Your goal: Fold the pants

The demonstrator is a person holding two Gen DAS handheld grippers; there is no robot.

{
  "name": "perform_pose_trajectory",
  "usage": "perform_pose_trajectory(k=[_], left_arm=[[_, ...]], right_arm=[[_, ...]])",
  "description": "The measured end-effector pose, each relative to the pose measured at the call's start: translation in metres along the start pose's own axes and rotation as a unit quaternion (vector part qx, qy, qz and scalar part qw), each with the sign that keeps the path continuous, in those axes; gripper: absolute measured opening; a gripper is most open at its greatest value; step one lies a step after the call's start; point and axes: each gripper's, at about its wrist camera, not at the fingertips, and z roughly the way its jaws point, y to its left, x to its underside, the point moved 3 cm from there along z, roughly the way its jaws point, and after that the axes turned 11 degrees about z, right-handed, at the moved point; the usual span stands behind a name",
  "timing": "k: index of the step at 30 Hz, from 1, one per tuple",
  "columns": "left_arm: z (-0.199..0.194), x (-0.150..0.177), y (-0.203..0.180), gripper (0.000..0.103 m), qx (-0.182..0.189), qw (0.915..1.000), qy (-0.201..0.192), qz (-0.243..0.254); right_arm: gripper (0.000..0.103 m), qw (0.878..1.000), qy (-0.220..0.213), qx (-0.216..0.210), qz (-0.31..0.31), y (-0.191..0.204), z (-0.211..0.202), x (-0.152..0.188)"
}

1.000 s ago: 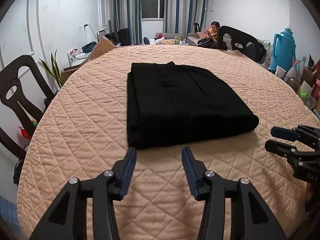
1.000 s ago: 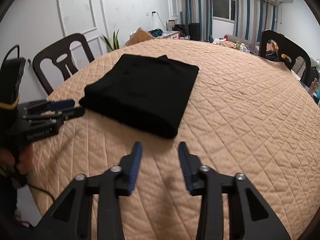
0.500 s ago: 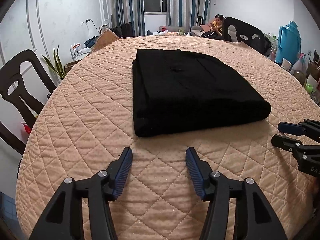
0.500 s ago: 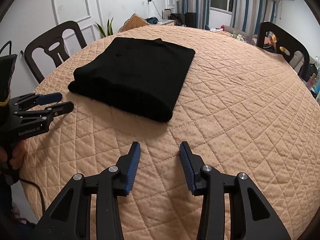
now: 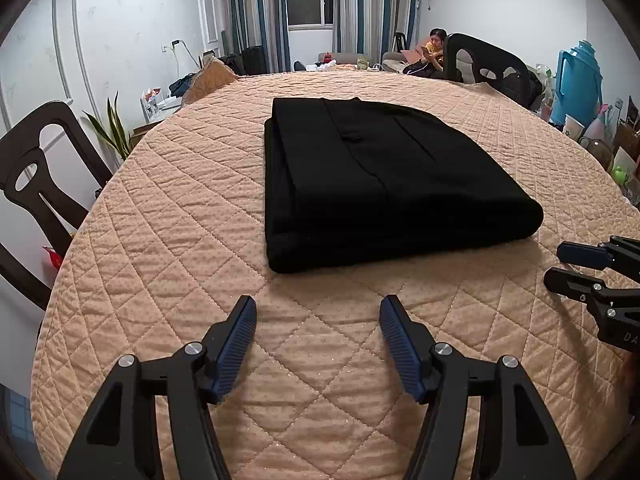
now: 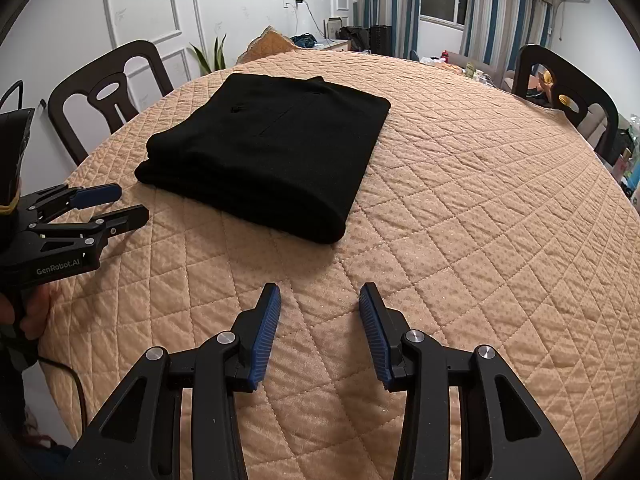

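Note:
The black pants (image 5: 384, 184) lie folded in a neat rectangle on the round table with the peach quilted cover (image 5: 180, 208). They also show in the right wrist view (image 6: 264, 156). My left gripper (image 5: 318, 308) is open and empty, just short of the pants' near edge. My right gripper (image 6: 319, 296) is open and empty, a little short of the pants' near right corner. The right gripper also shows in the left wrist view (image 5: 568, 266), and the left gripper in the right wrist view (image 6: 128, 204).
Dark wooden chairs stand at the table's left (image 5: 36, 176) and far right (image 5: 488, 68). A blue thermos (image 5: 580, 76) and small items stand to the right. A person (image 5: 434, 48) sits on a sofa at the back. A potted plant (image 5: 114, 128) stands at left.
Both grippers have drawn back a little from the folded pants and stayed open. The pants have not moved.

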Motion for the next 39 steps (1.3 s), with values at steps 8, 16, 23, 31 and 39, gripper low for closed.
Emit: perform_pose_trajectory(k=[8,16,23,31,39], left_arm=[[-0.0001,0.0000,0.0000,0.067,0.001,1.0000,0.000,-0.001],[-0.0006,0.0003,-0.0001,0.067,0.001,1.0000,0.000,0.000],[-0.0006,0.0004,0.0000,0.068,0.001,1.0000,0.000,-0.001],[-0.0006,0.0005,0.0000,0.068,0.001,1.0000,0.000,-0.001],[-0.0005,0.0004,-0.0005,0.068,0.001,1.0000,0.000,-0.001]], right_arm=[[0.042,1.000,0.000,-0.001,0.001,0.0009,0.0004,-0.0002],[0.043,1.000,0.000,0.000,0.001,0.0015,0.0005,-0.0002],[0.043,1.000,0.000,0.000,0.000,0.0013,0.0005,-0.0003],[0.043,1.000,0.000,-0.001,0.001,0.0013,0.0004,-0.0004],[0.043,1.000,-0.001,0.004,-0.003,0.0022,0.0003,-0.0003]])
